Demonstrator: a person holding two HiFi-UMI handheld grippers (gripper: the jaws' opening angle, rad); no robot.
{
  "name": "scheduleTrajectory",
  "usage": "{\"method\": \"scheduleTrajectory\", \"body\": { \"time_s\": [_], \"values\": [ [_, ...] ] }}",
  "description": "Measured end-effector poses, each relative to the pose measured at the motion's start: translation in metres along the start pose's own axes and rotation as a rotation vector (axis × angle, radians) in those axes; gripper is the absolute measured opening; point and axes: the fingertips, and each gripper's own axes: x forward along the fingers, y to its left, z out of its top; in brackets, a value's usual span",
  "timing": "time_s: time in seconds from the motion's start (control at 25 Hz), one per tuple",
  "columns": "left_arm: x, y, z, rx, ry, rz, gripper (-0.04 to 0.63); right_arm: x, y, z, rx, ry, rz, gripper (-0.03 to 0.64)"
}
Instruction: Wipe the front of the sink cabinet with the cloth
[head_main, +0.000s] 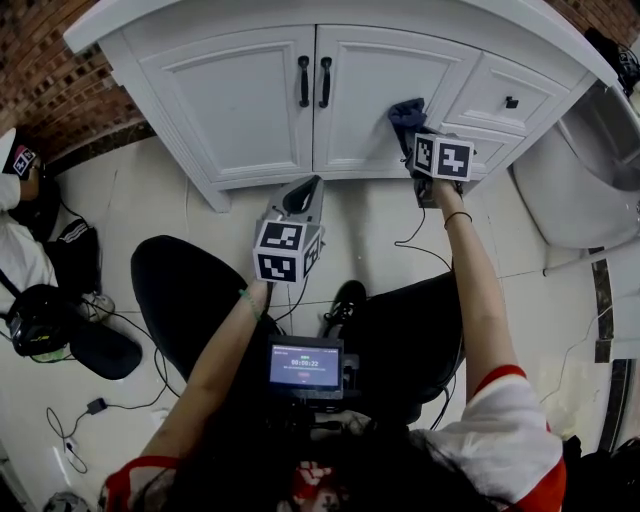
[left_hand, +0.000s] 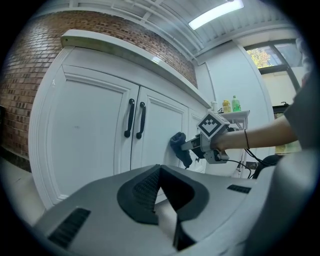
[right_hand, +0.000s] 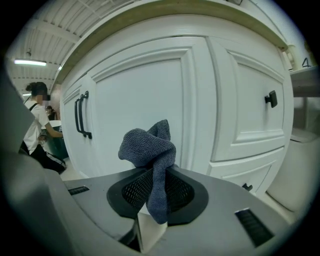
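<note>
Clamping item: right gripper (head_main: 410, 128) (right_hand: 157, 192) (left_hand: 189, 146), jaws closed on a dark blue-grey cloth (head_main: 406, 109) (right_hand: 150, 147) (left_hand: 178, 143). The cloth bunches in a twisted knot above the pads, with one tail hanging down between them.

Cloth position: against the right door (head_main: 375, 95) of the white sink cabinet (head_main: 235, 105) (left_hand: 85, 140) (right_hand: 150, 85), at that door's right-hand stile, roughly at mid height. The left gripper view shows it pressed to the door face.

Left gripper (head_main: 300, 196) (left_hand: 165, 195): jaws together with nothing between them. It is held low over the tiled floor (head_main: 150, 200), near the foot of the cabinet below the door seam and well apart from the cloth.

Cabinet fittings: two black bar handles (head_main: 314, 81) (left_hand: 135, 118) side by side at the seam of the two doors, and a drawer with a small black knob (head_main: 511, 102) (right_hand: 271, 98) to the right of the cloth.

Surroundings: a brick wall (head_main: 60, 95) at far left and a small lit screen (head_main: 305, 366) at the person's chest. A bystander (right_hand: 35, 117) stands left of the cabinet in the right gripper view.
</note>
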Motion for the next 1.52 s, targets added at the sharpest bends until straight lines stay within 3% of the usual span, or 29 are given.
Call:
{"method": "scheduleTrajectory", "body": {
  "time_s": [0.32,0.52,0.68,1.2,1.36,1.52],
  "values": [
    [0.011,-0.011,0.002,0.020,-0.001,-0.012,0.032,-0.016,-0.067,-0.010,0.052,0.005,-0.103,0.086],
    [0.015,-0.015,0.000,0.013,0.006,-0.010,0.032,-0.020,-0.073,-0.017,0.069,0.008,-0.103,0.086],
    [0.017,-0.021,0.001,0.006,-0.001,-0.017,0.032,-0.017,-0.037,-0.025,0.064,0.015,-0.015,0.086],
    [-0.005,0.011,-0.002,0.018,-0.009,0.014,0.032,0.047,0.155,-0.051,-0.043,0.077,0.256,0.086],
    [-0.014,0.021,-0.007,0.013,-0.004,0.022,0.032,0.056,0.172,-0.051,-0.074,0.087,0.263,0.086],
    [-0.019,0.031,-0.011,0.004,0.000,0.036,0.032,0.059,0.153,-0.051,-0.085,0.093,0.220,0.086]
  ]
}}
